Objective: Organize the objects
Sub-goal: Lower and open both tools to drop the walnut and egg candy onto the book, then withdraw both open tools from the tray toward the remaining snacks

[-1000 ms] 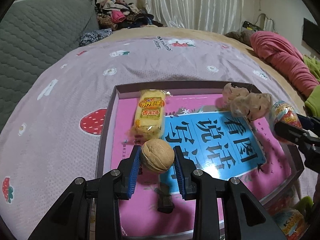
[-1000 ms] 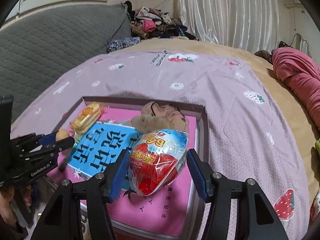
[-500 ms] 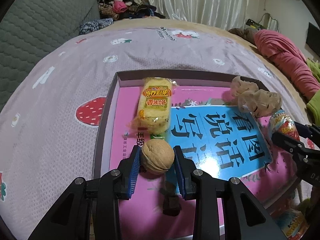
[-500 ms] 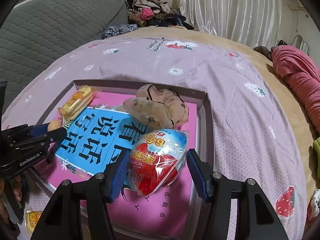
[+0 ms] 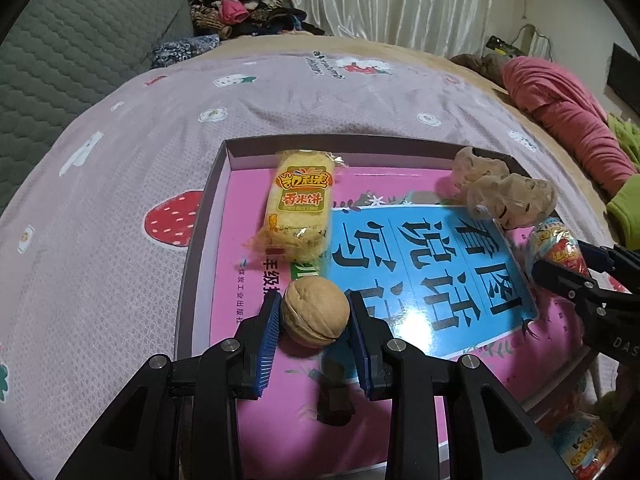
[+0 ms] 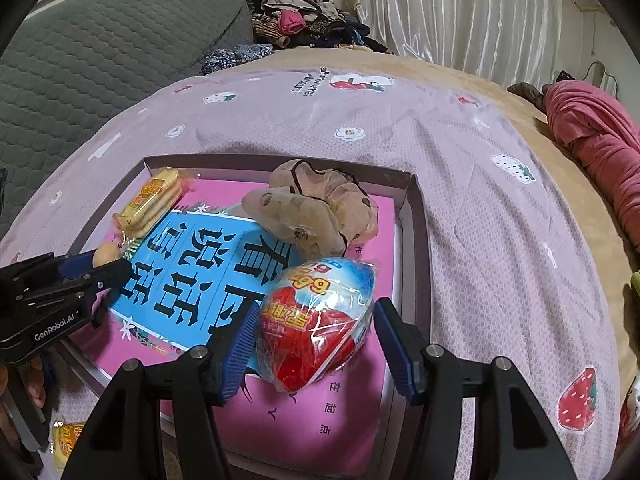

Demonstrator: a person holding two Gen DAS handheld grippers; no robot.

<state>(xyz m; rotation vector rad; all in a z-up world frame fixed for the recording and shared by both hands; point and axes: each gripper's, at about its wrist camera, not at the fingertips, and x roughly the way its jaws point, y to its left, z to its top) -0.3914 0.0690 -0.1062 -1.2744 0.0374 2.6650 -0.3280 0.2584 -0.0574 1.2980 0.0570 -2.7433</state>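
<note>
My left gripper (image 5: 315,301) is shut on a tan walnut (image 5: 314,314), held just above the near left part of a pink and blue book (image 5: 420,264). The book lies in a shallow grey box (image 5: 200,248) on the bed. My right gripper (image 6: 316,312) is shut on a red and blue foil-wrapped egg (image 6: 316,324) over the box's near right part (image 6: 416,240). A yellow rice cracker packet (image 5: 300,208) and a beige fabric scrunchie (image 6: 316,208) rest on the book. Each gripper shows at the edge of the other's view.
The box sits on a lilac bedspread (image 5: 120,220) printed with strawberries. A grey quilted headboard (image 6: 80,60) stands far left, a clothes pile (image 6: 296,20) at the back and a pink blanket (image 6: 592,136) on the right. Another snack packet (image 6: 66,440) lies near the box's front left corner.
Both grips are unchanged. The views have tipped slightly down toward the box, so more of the book and the scrunchie shows.
</note>
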